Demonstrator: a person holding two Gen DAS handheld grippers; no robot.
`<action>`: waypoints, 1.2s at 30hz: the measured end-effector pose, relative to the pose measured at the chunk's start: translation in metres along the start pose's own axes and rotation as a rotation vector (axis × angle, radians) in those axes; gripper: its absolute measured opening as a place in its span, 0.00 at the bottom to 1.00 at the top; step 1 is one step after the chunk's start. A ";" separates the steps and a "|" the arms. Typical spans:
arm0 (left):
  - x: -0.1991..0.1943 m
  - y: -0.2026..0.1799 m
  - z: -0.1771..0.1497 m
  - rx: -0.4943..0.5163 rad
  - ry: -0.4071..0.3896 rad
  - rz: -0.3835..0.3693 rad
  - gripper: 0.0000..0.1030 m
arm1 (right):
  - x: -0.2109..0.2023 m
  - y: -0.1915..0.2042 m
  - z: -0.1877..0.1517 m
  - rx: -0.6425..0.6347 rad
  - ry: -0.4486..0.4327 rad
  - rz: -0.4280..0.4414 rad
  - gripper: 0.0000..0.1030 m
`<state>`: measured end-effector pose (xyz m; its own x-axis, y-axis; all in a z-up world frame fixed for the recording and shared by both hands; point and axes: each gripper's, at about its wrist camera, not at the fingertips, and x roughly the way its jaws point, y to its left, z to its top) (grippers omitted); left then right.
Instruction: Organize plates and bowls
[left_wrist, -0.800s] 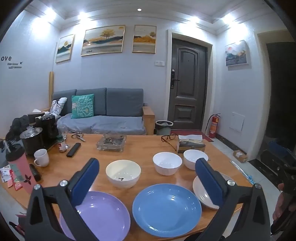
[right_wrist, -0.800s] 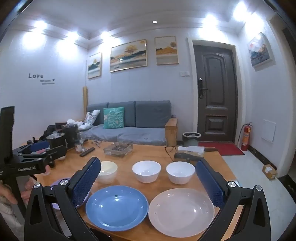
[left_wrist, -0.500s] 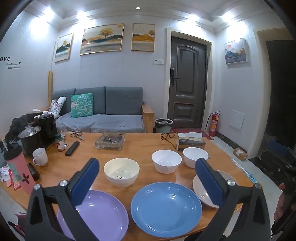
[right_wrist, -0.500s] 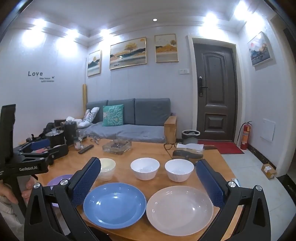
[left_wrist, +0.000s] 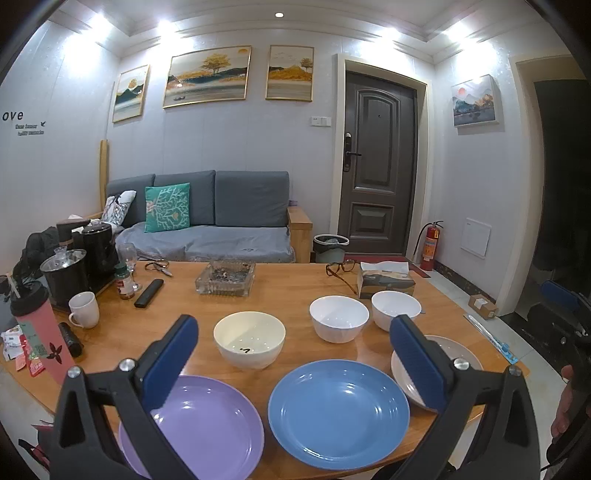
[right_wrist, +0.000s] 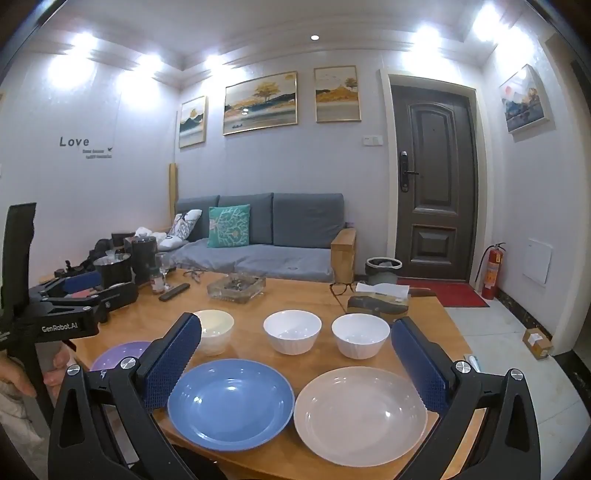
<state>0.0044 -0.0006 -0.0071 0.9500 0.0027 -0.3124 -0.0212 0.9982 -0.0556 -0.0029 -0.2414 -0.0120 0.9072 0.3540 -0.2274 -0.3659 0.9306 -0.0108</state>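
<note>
White-walled living room, bright ceiling spotlights (left_wrist: 279, 14), three gold-framed landscape paintings (left_wrist: 207, 77) above a grey sofa (left_wrist: 207, 218) with a teal cushion (left_wrist: 168, 207), dark panelled door (left_wrist: 376, 162), red fire extinguisher (left_wrist: 430, 245) beside it, pale tiled floor (right_wrist: 495, 332), red doormat (right_wrist: 447, 291).

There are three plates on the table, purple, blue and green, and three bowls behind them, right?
Almost. No plate is green. The third plate is pale pinkish-beige, as the right wrist view shows. The purple plate and blue plate are there, and three bowls stand behind them: a cream bowl and two white bowls.
</note>
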 end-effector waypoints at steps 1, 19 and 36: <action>0.000 0.000 0.000 0.000 0.000 0.000 0.99 | 0.000 0.001 -0.001 -0.001 0.001 0.001 0.99; -0.003 0.004 -0.001 -0.004 -0.007 -0.011 0.99 | 0.000 -0.001 -0.004 0.000 0.009 0.005 0.99; -0.004 0.004 -0.001 -0.007 -0.005 -0.010 0.99 | 0.000 0.001 -0.005 0.000 0.016 0.008 0.99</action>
<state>0.0005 0.0030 -0.0072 0.9517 -0.0066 -0.3070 -0.0141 0.9978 -0.0652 -0.0046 -0.2414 -0.0172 0.9010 0.3597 -0.2427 -0.3727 0.9279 -0.0087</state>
